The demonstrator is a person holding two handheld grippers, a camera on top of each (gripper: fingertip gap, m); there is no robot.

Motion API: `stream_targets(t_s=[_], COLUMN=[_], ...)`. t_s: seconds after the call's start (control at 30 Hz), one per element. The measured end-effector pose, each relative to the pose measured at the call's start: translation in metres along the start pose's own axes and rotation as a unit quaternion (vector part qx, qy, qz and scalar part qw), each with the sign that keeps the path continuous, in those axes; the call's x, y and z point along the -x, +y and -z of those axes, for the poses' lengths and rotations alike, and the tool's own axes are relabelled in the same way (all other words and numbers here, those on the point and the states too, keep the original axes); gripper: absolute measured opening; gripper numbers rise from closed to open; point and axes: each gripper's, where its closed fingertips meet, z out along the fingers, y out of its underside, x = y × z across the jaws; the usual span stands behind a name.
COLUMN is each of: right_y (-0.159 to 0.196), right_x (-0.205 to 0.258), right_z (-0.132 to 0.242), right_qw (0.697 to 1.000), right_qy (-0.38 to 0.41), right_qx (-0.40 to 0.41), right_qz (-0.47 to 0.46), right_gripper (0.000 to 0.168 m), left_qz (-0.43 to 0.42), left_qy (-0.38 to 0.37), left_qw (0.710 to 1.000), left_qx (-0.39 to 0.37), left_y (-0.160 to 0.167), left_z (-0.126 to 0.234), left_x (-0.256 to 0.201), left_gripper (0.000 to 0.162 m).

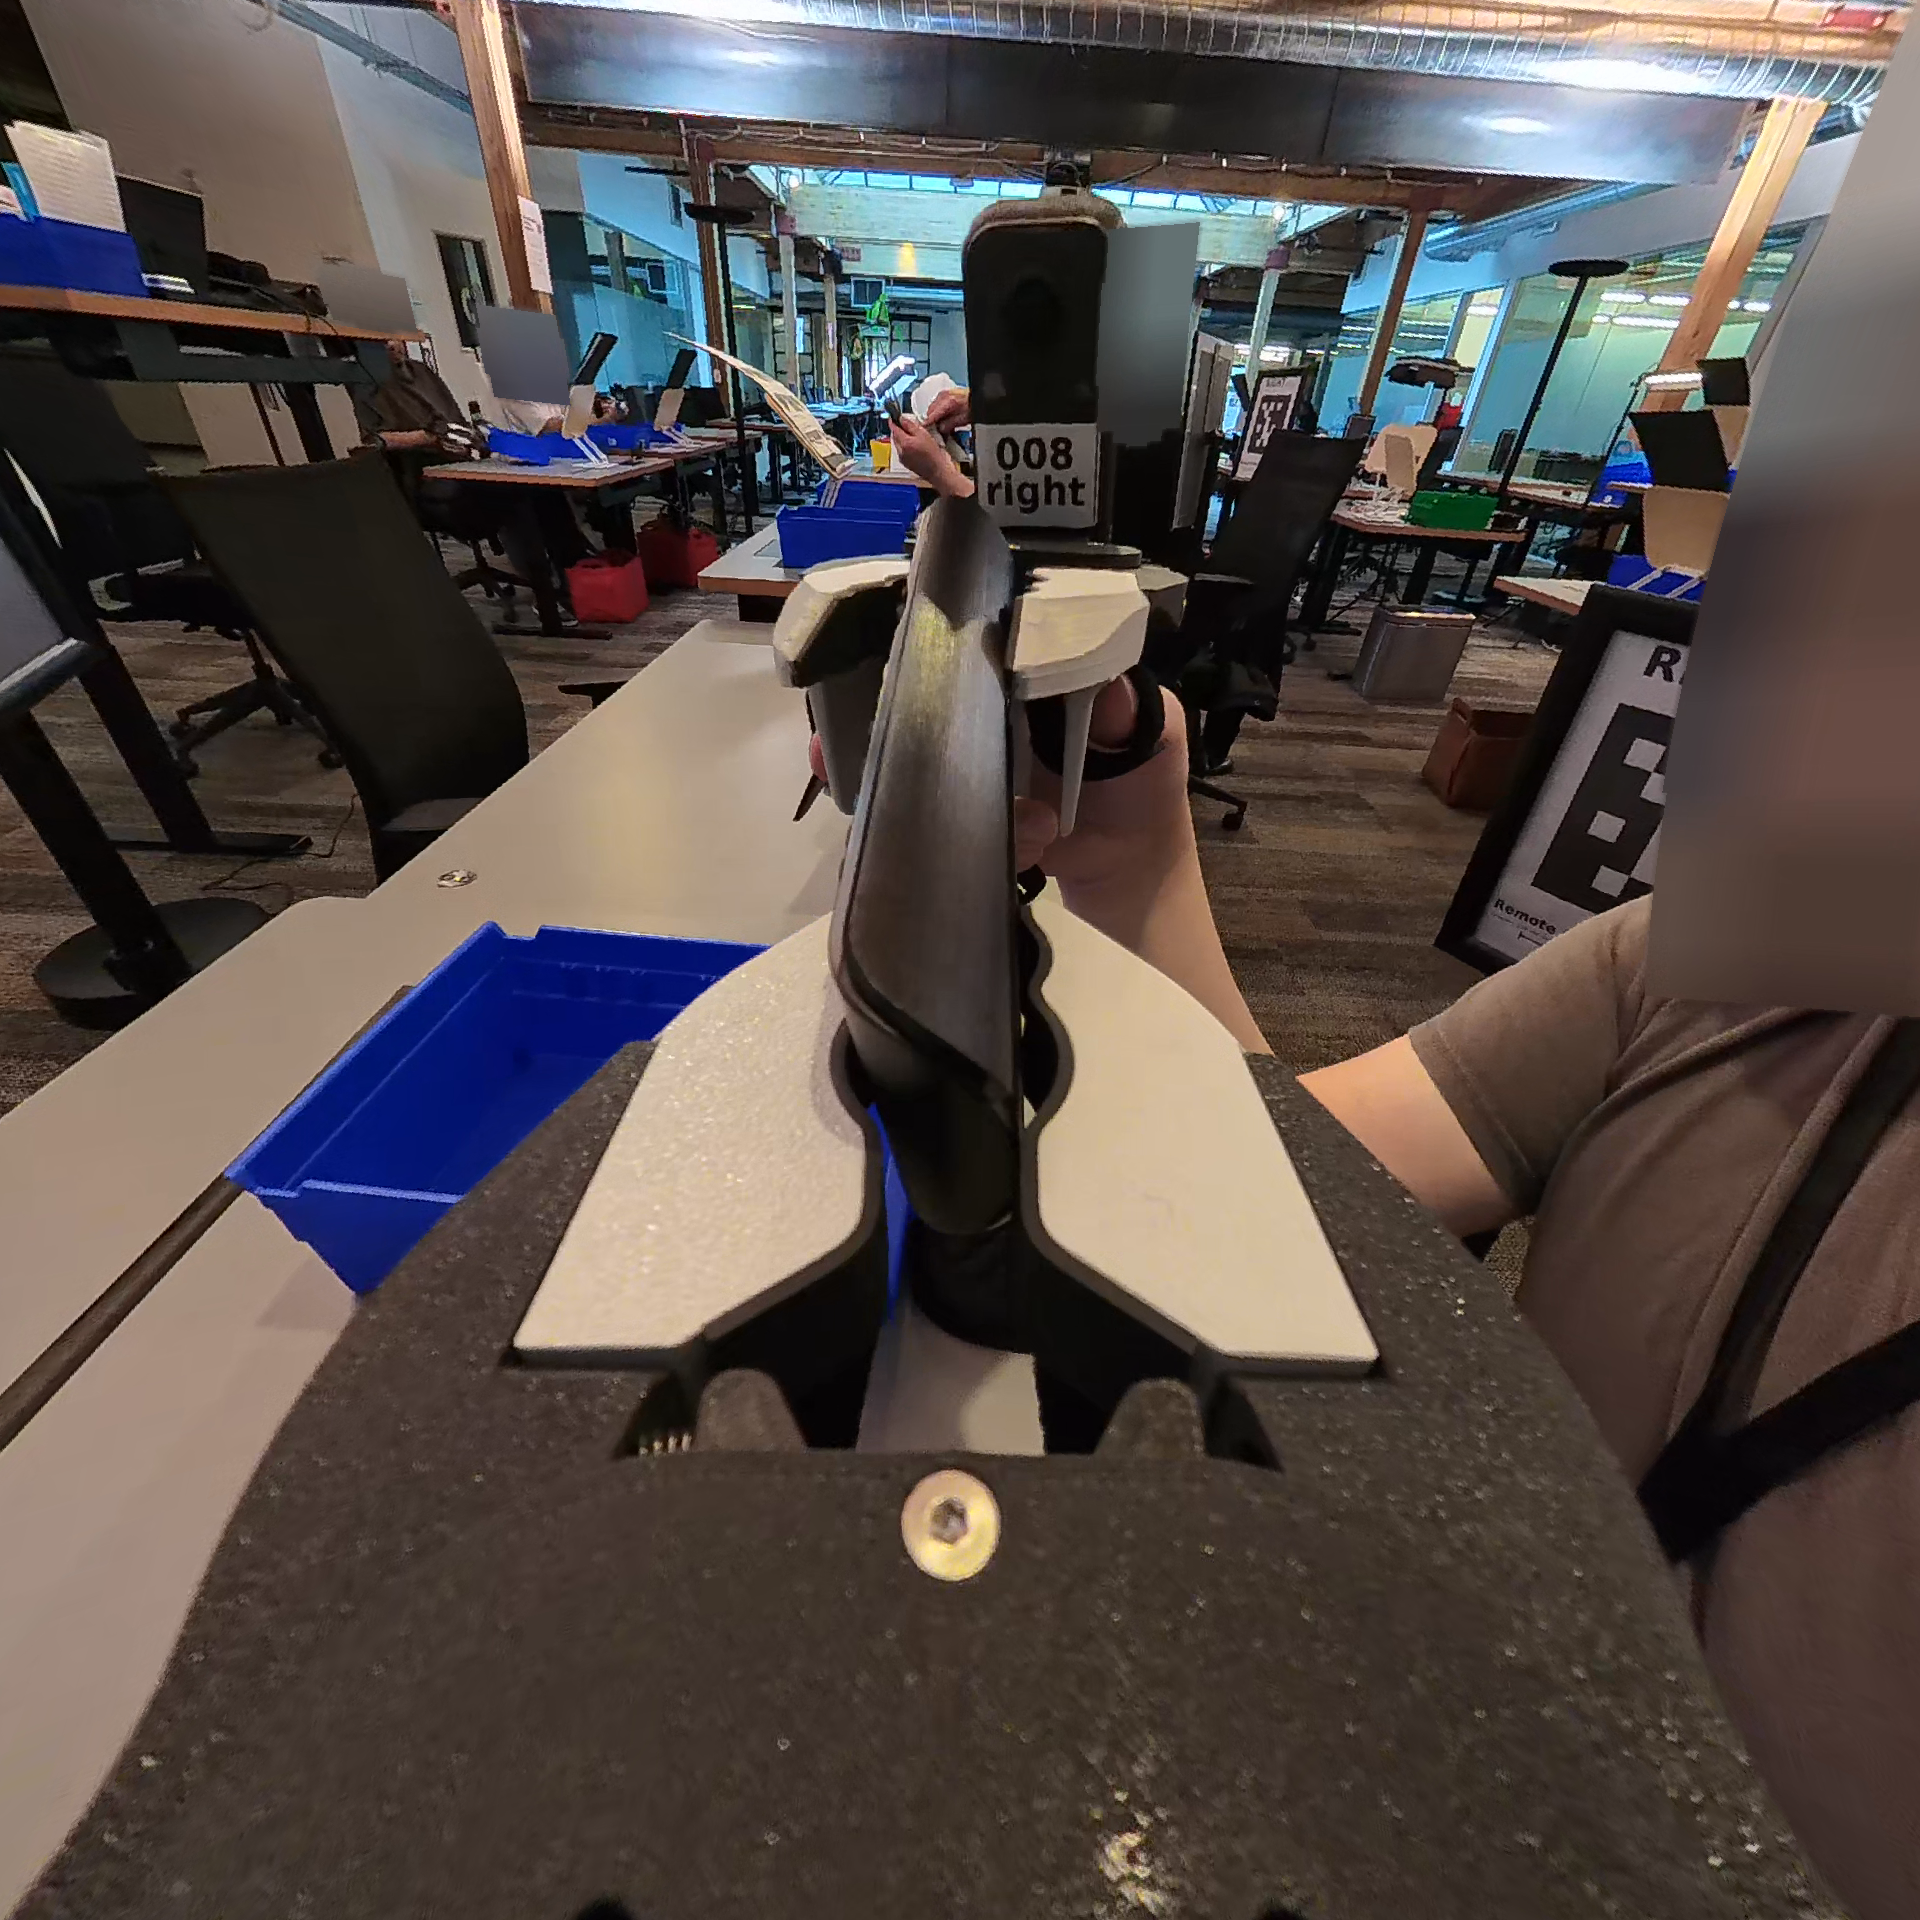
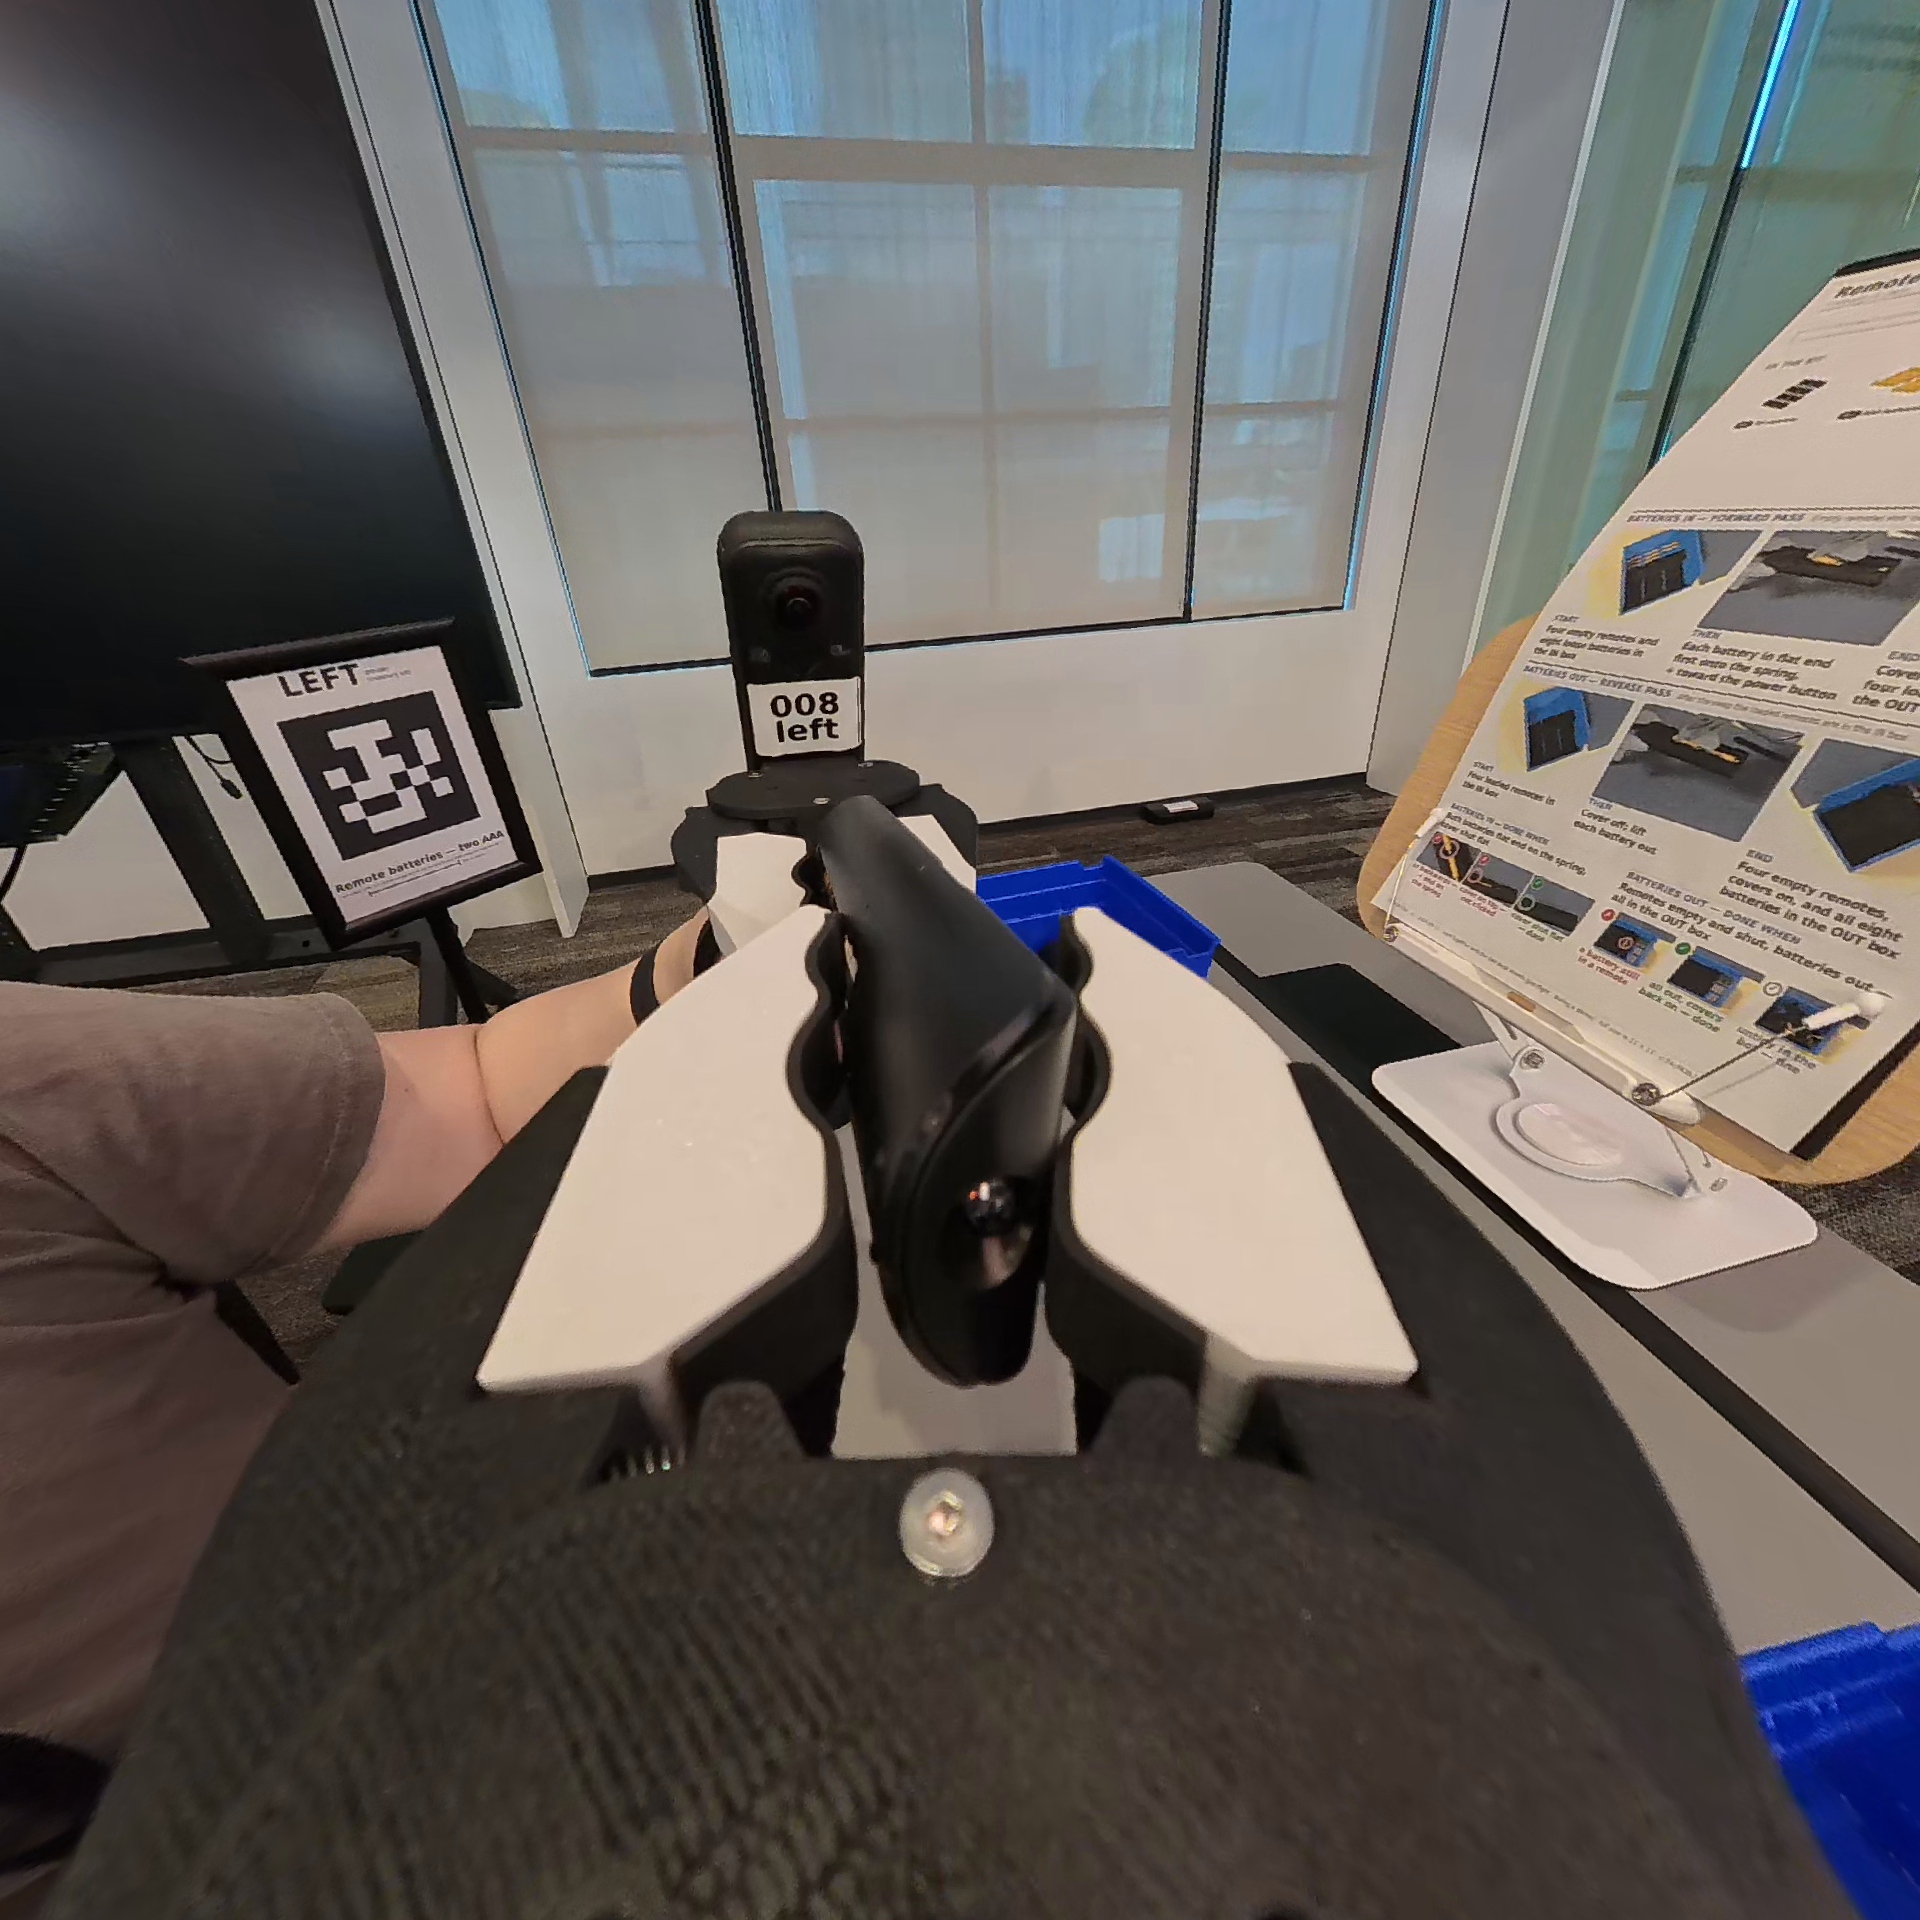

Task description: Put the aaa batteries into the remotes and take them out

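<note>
My two wrist cameras face each other at close range. Each looks forward along its own fingers, and beyond the fingertips stands the opposite gripper. Both share the black remote (image 1: 935, 831) (image 2: 935, 1060) between the fingers, held lengthwise.

glossy plastic remote (image 1: 935, 831) — matt grey table (image 1: 644, 769)

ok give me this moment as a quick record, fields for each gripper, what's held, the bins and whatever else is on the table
left gripper: shut on one end of the remote
right gripper: shut on the other end of the remote
remote: black, held in the air between both grippers
batteries: none visible
blue bin: on the table below the left gripper, the visible part looks empty
table: grey
instruction sheet: on a white stand, on the table
</note>
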Motion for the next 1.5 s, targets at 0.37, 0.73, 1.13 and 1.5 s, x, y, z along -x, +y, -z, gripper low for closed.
stream_targets(t_s=[0.37,0.73,1.13,1.5], right_y=[0.000,0.004,0.011,0.016], right_x=[0.000,-0.004,-0.019,-0.037], right_z=[-0.001,-0.003,-0.010,-0.012], right_qw=[1.000,1.000,0.998,0.986], right_qy=[-0.003,-0.005,-0.044,-0.099], right_qx=[-0.002,0.004,-0.010,-0.036], right_qz=[-0.002,-0.009,-0.046,-0.130], right_gripper=[0.040,0.041,0.041,0.040], left_qz=[-0.002,-0.001,0.032,0.070], left_qy=[-0.004,-0.010,-0.047,-0.062], left_qw=[1.000,1.000,0.998,0.996], left_qx=[0.005,0.005,0.007,-0.005], left_y=[-0.001,0.003,0.008,0.012], left_z=[0.001,0.003,0.005,0.017], left_x=[0.000,0.003,0.017,0.037], left_gripper=[0.022,0.022,0.022,0.022])
